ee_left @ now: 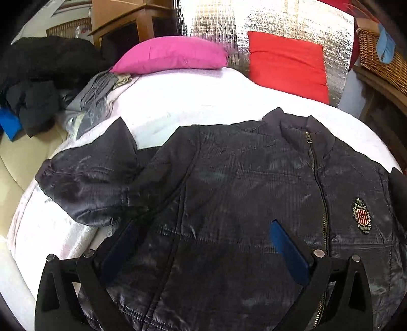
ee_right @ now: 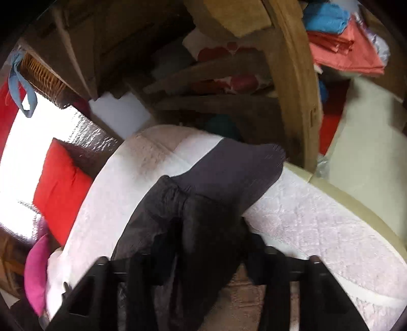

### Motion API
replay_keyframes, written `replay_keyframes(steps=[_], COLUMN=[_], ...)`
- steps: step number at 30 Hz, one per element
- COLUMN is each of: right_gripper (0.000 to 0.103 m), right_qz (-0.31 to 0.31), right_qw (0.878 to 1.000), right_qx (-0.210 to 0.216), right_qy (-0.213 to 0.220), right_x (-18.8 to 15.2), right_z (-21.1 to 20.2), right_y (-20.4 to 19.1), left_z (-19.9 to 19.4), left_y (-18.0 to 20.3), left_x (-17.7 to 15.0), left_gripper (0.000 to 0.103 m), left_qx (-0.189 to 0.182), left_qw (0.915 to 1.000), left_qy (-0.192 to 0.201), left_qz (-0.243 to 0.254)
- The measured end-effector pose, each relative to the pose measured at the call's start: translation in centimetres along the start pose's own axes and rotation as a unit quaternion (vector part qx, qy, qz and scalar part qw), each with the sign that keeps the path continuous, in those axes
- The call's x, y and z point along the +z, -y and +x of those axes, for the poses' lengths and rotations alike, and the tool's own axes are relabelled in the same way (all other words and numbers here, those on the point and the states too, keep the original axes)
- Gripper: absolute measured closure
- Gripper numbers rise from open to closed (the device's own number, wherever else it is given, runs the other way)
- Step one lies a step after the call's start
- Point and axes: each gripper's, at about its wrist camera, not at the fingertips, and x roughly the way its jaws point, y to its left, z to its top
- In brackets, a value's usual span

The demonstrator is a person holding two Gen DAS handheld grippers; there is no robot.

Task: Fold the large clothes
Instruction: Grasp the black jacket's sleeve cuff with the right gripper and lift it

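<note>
Lying front-up on the white bed cover (ee_left: 193,101), the dark quilted jacket (ee_left: 241,178) has its zip closed up to the collar and a crest badge (ee_left: 361,216) on the chest; one sleeve (ee_left: 86,183) is bent and lies on the cover at the left of the left wrist view. The left claw (ee_left: 203,244) hovers over the lower front of the jacket, its two blue-padded fingers (ee_left: 288,250) spread wide apart with nothing between them, so it is released. In the blurred right wrist view the right claw (ee_right: 203,257) is clenched on the other sleeve (ee_right: 198,208), bunched dark fabric filling the gap between its fingers, and the ribbed cuff (ee_right: 239,165) points away toward the far edge of the bed. A pink cushion (ee_left: 173,54) and a red cushion (ee_left: 287,63) sit at the head of the bed against a silver foil sheet (ee_left: 216,23). A heap of dark clothes (ee_left: 43,76) lies beside the bed at the left, and a wicker basket (ee_left: 381,58) stands on wooden furniture at the right
</note>
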Motion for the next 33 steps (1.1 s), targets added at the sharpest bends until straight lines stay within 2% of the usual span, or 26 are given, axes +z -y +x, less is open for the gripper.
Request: replay_keyframes(steps=[1, 6, 9, 13, 17, 21, 24, 25, 26, 27, 29, 30, 31, 33], right_gripper=[0.076, 0.077, 0.077, 0.077, 0.077, 0.077, 0.073, 0.073, 0.067, 0.051, 0.026, 0.024, 0.024, 0.024], right_qz=[0.0, -0.035, -0.066, -0.118, -0.156, -0.185, -0.192, -0.191, -0.193, -0.196, -0.197, -0.199, -0.209, -0.229], right_qw=[1.0, 0.994, 0.984, 0.968, 0.951, 0.937, 0.925, 0.921, 0.919, 0.916, 0.902, 0.89, 0.883, 0.876], right_qx=[0.011, 0.096, 0.152, 0.216, 0.268, 0.295, 0.319, 0.322, 0.319, 0.312, 0.324, 0.344, 0.355, 0.367], right_qy=[0.006, 0.047, 0.058, 0.052, 0.016, -0.029, -0.079, -0.112, -0.13, -0.159, -0.207, -0.225, -0.225, -0.211], right_x=[0.0, -1.3, -3.5, -7.9, -14.3, -21.2, -26.6, -28.6, -29.8, -31.4, -33.4, -34.3, -34.8, -34.4], right_z=[-0.6, -6.6, -10.9, -15.3, -17.2, -16.0, -14.7, -13.8, -13.3, -12.6, -11.7, -11.8, -12.3, -13.3], right_y=[-0.2, -3.7, -7.4, -13.5, -19.5, -23.9, -25.9, -26.8, -27.1, -27.7, -28.1, -28.2, -28.1, -27.8], left_z=[-0.2, -1.5, -2.4, -3.0, -3.3, -3.7, -3.8, -3.8, -3.8, -3.8, -3.9, -3.9, -3.9, -3.7], left_y=[-0.1, -0.8, -1.9, -4.2, -6.5, -9.2, -11.3, -12.0, -12.4, -12.9, -13.7, -13.9, -13.9, -13.9], left_x=[0.1, 0.7, 1.2, 2.0, 2.3, 2.6, 2.8, 2.8, 2.8, 2.8, 2.7, 2.6, 2.5, 2.5], left_gripper=[0.0, 0.0, 0.0, 0.0, 0.0, 0.0, 0.0, 0.0, 0.0, 0.0, 0.0, 0.0, 0.0, 0.0], left_qx=[0.004, 0.027, 0.038, 0.039, 0.048, 0.062, 0.058, 0.057, 0.056, 0.055, 0.052, 0.049, 0.045, 0.029], left_qw=[1.0, 0.999, 0.9978, 0.9973, 0.9959, 0.9929, 0.9905, 0.9896, 0.989, 0.9883, 0.9875, 0.9875, 0.9877, 0.989], left_qy=[0.004, 0.035, 0.053, 0.051, 0.05, 0.055, 0.053, 0.052, 0.051, 0.05, 0.049, 0.047, 0.046, 0.04], left_qz=[0.001, -0.001, -0.013, -0.037, -0.059, -0.086, -0.113, -0.122, -0.127, -0.133, -0.14, -0.143, -0.143, -0.139])
